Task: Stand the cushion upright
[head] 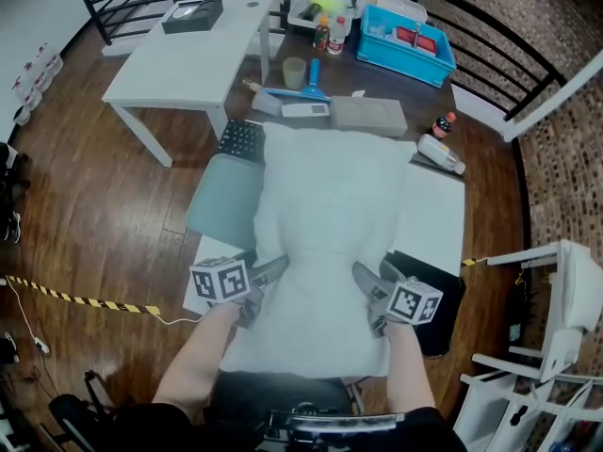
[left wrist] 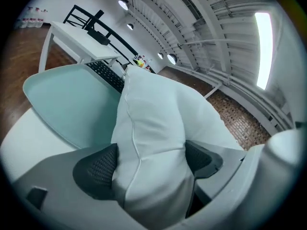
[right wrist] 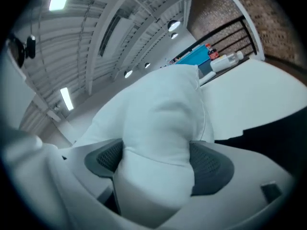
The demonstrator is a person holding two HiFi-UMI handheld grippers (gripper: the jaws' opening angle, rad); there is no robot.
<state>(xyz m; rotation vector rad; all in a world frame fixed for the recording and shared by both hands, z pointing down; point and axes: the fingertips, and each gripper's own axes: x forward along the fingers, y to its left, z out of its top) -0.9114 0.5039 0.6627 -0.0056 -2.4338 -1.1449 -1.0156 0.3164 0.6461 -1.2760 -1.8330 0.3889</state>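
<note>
Left gripper (head: 265, 290) and right gripper (head: 370, 299) each hold jaws spread wide around a near side edge of the white cushion (head: 325, 219), which lies flat on the desk (head: 405, 88); both should pinch deep and evenly before lifting together.

One white cushion (head: 325, 215), two hand-held tools – the left tool (head: 265, 290) and the right tool (head: 373, 299) – and two desks, a white desk (head: 179, 73) and a dark desk (head: 377, 75). Also counted: one blue bin (head: 405, 62), one black keyboard (head: 242, 140), one pale cup (head: 294, 72), one black box (head: 193, 15), one teal seat (head: 224, 198), one tan pad (head: 367, 116), one blue-handled brush (head: 313, 72), one strip of yellow-and-black tape (head: 80, 299) on the floor, and at least four bottles (head: 337, 36), among them one red-capped bottle (head: 443, 124) and one white bottle (head: 440, 153).
</note>
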